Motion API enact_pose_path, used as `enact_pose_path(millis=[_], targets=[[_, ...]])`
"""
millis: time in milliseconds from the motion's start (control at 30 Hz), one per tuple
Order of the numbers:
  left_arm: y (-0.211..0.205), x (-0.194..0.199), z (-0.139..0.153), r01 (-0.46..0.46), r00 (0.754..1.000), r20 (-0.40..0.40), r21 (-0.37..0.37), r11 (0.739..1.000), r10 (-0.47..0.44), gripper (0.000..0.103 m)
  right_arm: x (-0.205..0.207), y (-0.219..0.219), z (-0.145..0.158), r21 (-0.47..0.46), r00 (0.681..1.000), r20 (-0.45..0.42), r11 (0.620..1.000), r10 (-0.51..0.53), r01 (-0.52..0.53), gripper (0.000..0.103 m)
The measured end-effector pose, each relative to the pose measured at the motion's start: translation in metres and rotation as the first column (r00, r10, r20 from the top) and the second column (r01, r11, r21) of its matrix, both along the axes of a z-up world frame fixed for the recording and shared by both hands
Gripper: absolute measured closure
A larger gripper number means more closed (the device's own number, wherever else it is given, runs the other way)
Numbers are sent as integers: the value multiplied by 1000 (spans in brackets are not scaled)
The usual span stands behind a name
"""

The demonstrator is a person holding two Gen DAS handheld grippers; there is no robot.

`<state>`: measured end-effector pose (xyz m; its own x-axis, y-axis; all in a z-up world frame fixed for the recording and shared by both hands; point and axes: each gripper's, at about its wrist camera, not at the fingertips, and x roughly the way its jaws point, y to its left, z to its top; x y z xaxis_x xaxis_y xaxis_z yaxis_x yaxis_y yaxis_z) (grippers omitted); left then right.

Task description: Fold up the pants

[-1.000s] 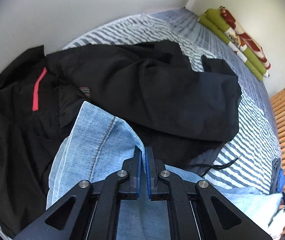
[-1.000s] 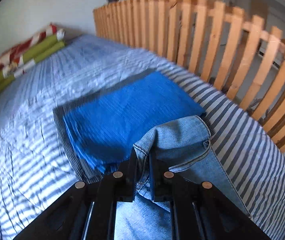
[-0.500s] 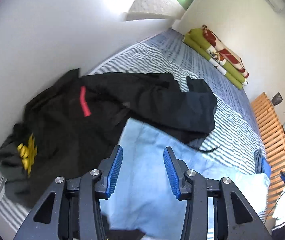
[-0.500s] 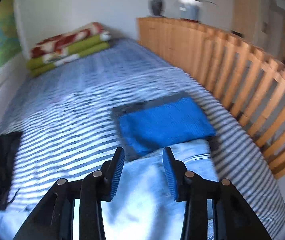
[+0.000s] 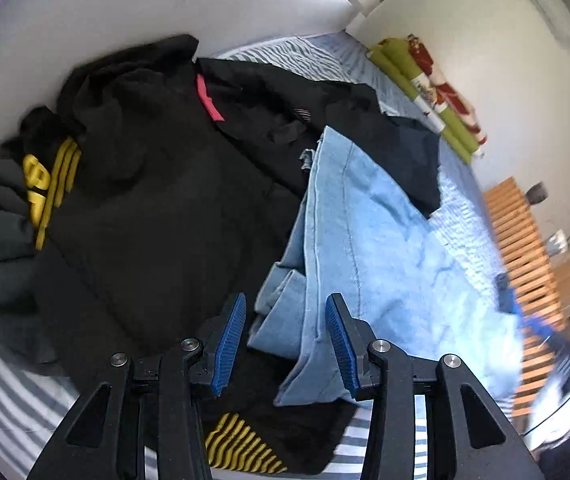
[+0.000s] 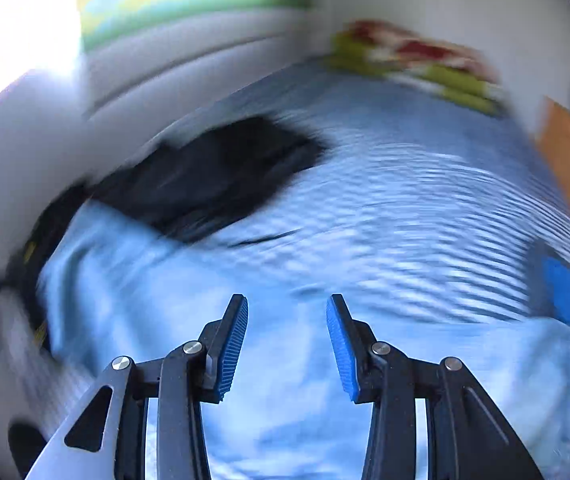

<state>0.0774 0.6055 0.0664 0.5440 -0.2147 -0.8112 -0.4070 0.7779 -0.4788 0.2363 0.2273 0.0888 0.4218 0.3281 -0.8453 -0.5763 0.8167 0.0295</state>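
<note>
Striped bed w/ black clothes crowding jeans; both claws agape, empty.

The pants are pale, washed-out denim blue with slightly darker seam lines. At nine o'clock from them lies a heap of black clothes; it carries a short pink-red stripe, mustard-yellow lettering and bars, and, at six o'clock, a patch of wavy yellow and black stripes. The bed cover is striped grey-blue and white. At one o'clock a rolled blanket shows lime green, white and red. The railing is warm orange wood. A folded cloth is strong royal blue. The black tongs have ribbed blue pads.
</note>
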Motion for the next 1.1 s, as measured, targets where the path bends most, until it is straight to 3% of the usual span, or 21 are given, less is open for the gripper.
enact_pose_path(millis=[100,167,233,300,367,467,500,567,600,700,767,867,967,1100], targets=[[1,-1,-4,28,1000,-2,-13,1000,-28,59,-41,69,-24,-72,984,-26,982,174,-176,64],[1,-4,-1,44,999,-8,27,999,-44,59,-74,110,-33,-123,956,24,950,293,-288,63],[6,-12,2,38,999,-2,28,999,-38,59,-106,144,-43,-235,900,115,892,421,-387,57],[14,-19,4,24,1000,4,1,1000,-24,59,-134,171,-57,-362,822,193,817,536,-448,46],[17,-23,7,32,999,7,-6,999,-32,59,-152,188,-73,-467,750,219,742,624,-481,46],[18,-26,8,50,999,-6,11,999,-50,59,-156,207,-97,-573,691,220,665,688,-480,46],[18,-27,9,55,998,-7,11,998,-55,59,-155,210,-102,-589,686,221,655,693,-473,46],[17,-25,9,58,998,-10,16,998,-58,59,-148,216,-109,-599,695,226,660,683,-454,47],[16,-24,9,63,998,-7,12,998,-63,59,-140,219,-109,-576,716,223,682,661,-450,56],[12,-20,9,79,997,-6,19,997,-79,59,-113,220,-91,-432,812,168,782,559,-449,86],[10,-15,10,94,996,-1,31,995,-94,59,-95,214,-77,-322,860,125,840,495,-437,95],[11,-11,10,94,996,8,43,995,-94,59,-62,197,-55,-135,920,37,914,389,-381,98],[16,-9,7,74,997,32,-13,997,-73,57,-23,172,-38,80,950,-108,955,293,-286,98],[14,-3,-3,73,997,28,-74,995,-71,48,16,145,-26,260,952,-239,957,193,-129,98]])
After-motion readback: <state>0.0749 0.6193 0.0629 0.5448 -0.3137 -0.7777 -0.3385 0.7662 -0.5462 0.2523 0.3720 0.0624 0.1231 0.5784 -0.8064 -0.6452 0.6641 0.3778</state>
